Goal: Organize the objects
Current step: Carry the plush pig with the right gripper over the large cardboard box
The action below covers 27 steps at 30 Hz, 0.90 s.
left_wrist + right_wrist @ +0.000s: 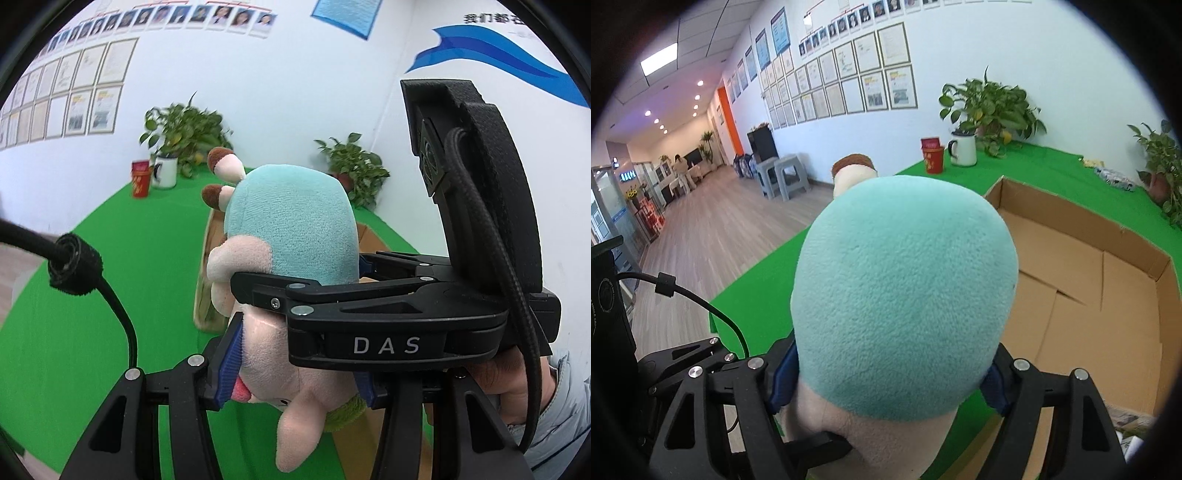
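Both grippers' fingers clamp one plush toy: left gripper at its pink end, right gripper around its teal body, above the box.

We are in an office lobby or corridor. Ahead of the jaws and up to their left, rows of framed certificates cover the white wall, under a line of staff portrait photographs. Far off to the left of the jaws runs a long hallway of grey wood-look flooring, lit by recessed ceiling spotlights, with grey plastic stools against the wall. Beyond the jaws, a green felt-covered table carries leafy potted plants, and a blue wave logo with Chinese lettering is painted up to their right.
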### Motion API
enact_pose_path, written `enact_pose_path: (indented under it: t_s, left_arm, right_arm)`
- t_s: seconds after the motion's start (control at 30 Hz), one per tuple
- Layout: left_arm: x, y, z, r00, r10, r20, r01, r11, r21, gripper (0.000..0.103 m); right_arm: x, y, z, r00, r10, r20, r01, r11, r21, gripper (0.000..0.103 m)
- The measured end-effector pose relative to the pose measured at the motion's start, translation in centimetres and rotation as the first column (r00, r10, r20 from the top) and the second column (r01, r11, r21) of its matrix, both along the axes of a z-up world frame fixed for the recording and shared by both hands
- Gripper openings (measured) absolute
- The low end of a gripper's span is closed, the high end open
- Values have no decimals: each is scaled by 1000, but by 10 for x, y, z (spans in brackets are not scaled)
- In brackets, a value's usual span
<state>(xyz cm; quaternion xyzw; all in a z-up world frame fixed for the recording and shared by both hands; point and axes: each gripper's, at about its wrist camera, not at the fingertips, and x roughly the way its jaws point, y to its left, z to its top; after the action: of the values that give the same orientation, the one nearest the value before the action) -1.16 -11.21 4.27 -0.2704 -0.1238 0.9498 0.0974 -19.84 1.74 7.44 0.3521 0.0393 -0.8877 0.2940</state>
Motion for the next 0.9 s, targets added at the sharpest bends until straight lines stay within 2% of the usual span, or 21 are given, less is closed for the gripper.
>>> enact_pose_path:
  t_s: [0.3, 0.47, 0.53, 0.77, 0.9]
  left_arm:
    - [-45, 9, 35, 998, -52, -28, 51, 998, -47, 49]
    - [-86, 12, 51, 996, -85, -32, 83, 995, -62, 49]
    - [-110, 12, 58, 996, -88, -34, 85, 992, -90, 49]
    - [-175, -15, 68, 996, -80, -28, 78, 993, -89, 49]
    - [-206, -24, 61, 997, -80, 6, 80, 992, -98, 49]
  right_arm:
    - [-16, 11, 14, 998, -54, -37, 52, 998, -42, 78]
    - [-30, 21, 21, 995, -85, -59, 81, 995, -55, 77]
    - [-42, 29, 22, 994, -93, -58, 88, 993, -83, 77]
    - [-84, 37, 29, 994, -95, -59, 89, 991, -103, 77]
    - [-103, 44, 17, 995, -92, -29, 87, 989, -122, 77]
